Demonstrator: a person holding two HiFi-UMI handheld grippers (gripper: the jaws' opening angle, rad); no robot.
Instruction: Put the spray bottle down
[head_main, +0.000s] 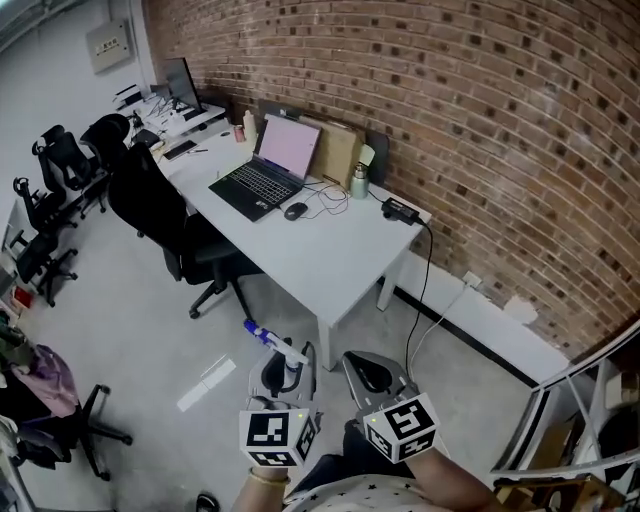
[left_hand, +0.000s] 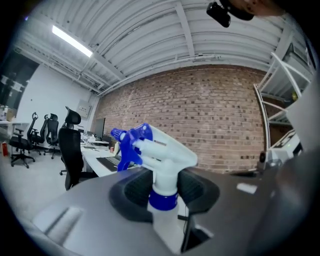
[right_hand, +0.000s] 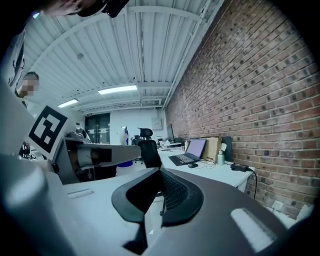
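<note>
Two grippers show side by side low in the head view. I find the left gripper (head_main: 287, 372) clamped on the spray bottle (head_main: 283, 350). In the left gripper view its pads (left_hand: 131, 192) press on either side of the bottle's neck at the blue collar, and the jaws stand apart only by the width of that neck. The bottle stands upright in the grip, with its white and blue trigger head above the jaws and the nozzle pointing forward and left of the gripper. It is held clear of the floor (head_main: 130, 330).

The right gripper (head_main: 372, 375), just to the right of the left one, has its jaws drawn together with nothing between them.

Ahead of both grippers a white desk (head_main: 320, 255) stands against a brick wall (head_main: 480, 120) and carries an open laptop (head_main: 265, 170). A black office chair (head_main: 160, 210) sits ahead and to the left of the left gripper.
</note>
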